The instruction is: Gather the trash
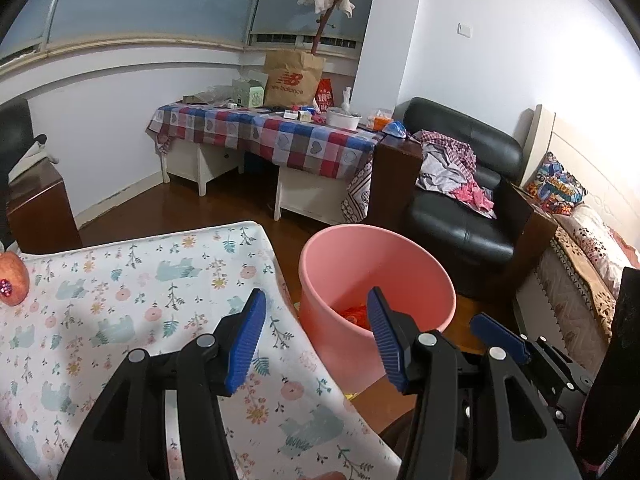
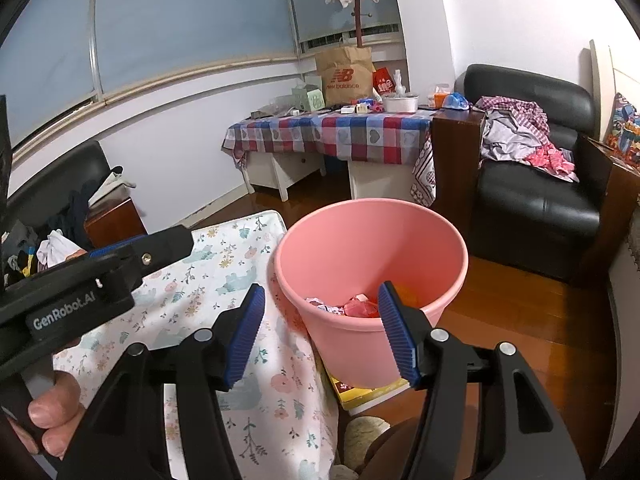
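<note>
Floral tablecloth [image 2: 224, 280] | pink bin [image 2: 372, 248] | trash [image 2: 352, 306] half-hidden by rim

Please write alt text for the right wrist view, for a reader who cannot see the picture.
The right hand-held gripper, open and empty, points at a pink bucket on the wooden floor, with crumpled trash inside. Left of the bucket is a table with a floral cloth, and the left hand-held gripper enters from that side.
</note>
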`<state>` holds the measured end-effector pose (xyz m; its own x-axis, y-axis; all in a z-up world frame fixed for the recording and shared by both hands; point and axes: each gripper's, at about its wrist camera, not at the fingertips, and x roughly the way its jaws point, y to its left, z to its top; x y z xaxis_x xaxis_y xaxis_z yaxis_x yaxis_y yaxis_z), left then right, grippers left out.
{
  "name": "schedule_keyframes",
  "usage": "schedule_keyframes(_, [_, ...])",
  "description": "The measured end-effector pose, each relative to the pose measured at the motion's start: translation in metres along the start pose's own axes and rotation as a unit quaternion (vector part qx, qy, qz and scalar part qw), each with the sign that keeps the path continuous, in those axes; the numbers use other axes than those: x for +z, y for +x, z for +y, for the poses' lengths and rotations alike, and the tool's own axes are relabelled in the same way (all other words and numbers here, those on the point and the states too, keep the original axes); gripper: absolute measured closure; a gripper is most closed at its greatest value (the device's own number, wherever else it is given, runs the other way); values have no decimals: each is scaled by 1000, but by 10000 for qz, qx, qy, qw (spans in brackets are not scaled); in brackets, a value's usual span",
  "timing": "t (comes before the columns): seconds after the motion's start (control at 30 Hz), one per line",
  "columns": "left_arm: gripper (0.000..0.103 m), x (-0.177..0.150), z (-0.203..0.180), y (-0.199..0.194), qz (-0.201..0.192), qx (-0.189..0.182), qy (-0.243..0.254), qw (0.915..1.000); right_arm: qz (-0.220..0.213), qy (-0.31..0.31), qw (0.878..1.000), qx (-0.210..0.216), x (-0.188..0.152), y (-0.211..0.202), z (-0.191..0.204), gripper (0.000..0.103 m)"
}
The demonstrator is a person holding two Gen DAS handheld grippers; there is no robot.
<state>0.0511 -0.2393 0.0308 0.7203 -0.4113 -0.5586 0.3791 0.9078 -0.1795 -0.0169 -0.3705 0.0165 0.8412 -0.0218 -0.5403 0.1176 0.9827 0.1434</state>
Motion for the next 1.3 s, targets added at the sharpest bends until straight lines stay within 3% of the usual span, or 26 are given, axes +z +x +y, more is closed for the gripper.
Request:
schedule_keyframes(0.53, [51, -16, 11, -25, -58, -57, -111, 9999, -273, -14, 9995, -142, -6, -24, 18, 43])
schedule_keyframes(1.3, [51, -23, 12, -32, -89, -96, -130, 9998, -266, -20, 9995, -168, -9, -27, 19, 43])
